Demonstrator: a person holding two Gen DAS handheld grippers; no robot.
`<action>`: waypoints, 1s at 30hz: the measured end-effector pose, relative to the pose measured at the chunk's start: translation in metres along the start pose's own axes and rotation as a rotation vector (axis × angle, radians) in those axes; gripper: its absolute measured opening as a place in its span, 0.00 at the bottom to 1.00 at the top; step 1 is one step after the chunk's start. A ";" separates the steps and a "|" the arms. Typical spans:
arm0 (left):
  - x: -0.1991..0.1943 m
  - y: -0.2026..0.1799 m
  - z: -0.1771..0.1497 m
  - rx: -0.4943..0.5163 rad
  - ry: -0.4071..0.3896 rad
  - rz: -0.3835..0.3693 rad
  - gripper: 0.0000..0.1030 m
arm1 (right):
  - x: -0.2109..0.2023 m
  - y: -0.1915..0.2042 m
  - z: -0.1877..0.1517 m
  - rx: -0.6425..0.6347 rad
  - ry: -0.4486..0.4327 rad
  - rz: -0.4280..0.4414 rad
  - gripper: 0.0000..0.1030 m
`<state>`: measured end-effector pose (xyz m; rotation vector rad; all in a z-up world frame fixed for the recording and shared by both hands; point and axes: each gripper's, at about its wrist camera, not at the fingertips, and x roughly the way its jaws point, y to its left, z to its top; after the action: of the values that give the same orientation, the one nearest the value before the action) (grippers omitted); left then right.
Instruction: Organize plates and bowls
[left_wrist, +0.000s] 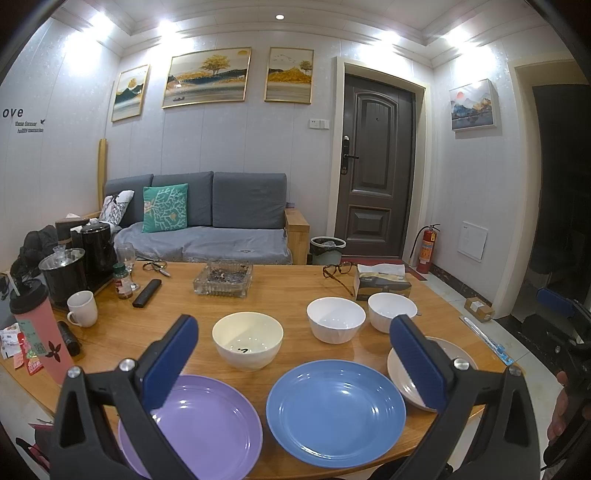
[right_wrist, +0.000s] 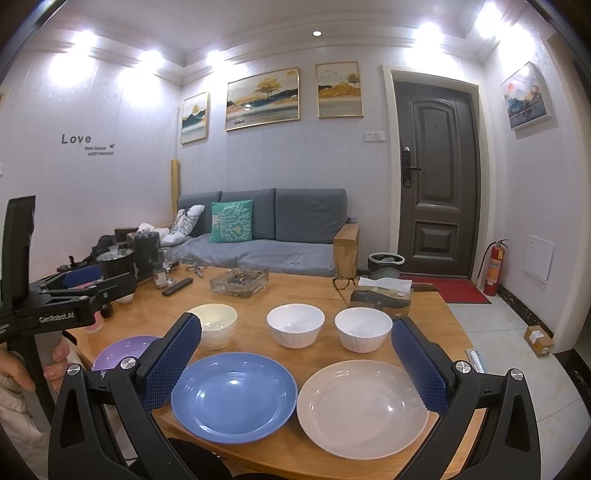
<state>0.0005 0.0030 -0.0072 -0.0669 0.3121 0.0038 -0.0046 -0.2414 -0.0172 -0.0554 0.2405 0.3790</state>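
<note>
Three plates lie in a row along the near edge of the wooden table (left_wrist: 288, 291): a purple plate (left_wrist: 207, 424), a blue plate (left_wrist: 334, 410) and a beige plate (right_wrist: 362, 406). Behind them stand a cream bowl (left_wrist: 247, 339) and two white bowls (left_wrist: 335, 319) (left_wrist: 391, 310). My left gripper (left_wrist: 293, 358) is open and empty above the near edge, over the purple and blue plates. My right gripper (right_wrist: 295, 362) is open and empty above the blue plate (right_wrist: 234, 395) and the beige plate. The left gripper also shows in the right wrist view (right_wrist: 85, 280), held at the far left.
A glass ashtray (left_wrist: 223, 280), a remote (left_wrist: 147, 292), a tissue box (left_wrist: 382, 282) and glasses (left_wrist: 338, 269) lie behind the bowls. At the left stand a white mug (left_wrist: 83, 308), a pink tumbler (left_wrist: 40, 332), a spice jar (left_wrist: 122, 280) and black kettles (left_wrist: 79, 258). A grey sofa (left_wrist: 207, 221) stands beyond.
</note>
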 end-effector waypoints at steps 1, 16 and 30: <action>0.000 -0.001 0.000 0.000 0.001 -0.001 0.99 | 0.000 0.000 0.000 0.000 0.000 0.000 0.99; 0.001 0.002 0.000 0.001 0.007 0.002 0.99 | -0.001 0.003 -0.002 -0.009 -0.001 0.007 0.99; 0.005 0.075 -0.018 -0.120 0.043 -0.078 0.99 | 0.017 0.053 0.002 -0.064 0.007 0.054 0.98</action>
<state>-0.0014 0.0765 -0.0308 -0.1985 0.3516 -0.0563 -0.0085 -0.1863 -0.0202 -0.1128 0.2368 0.4400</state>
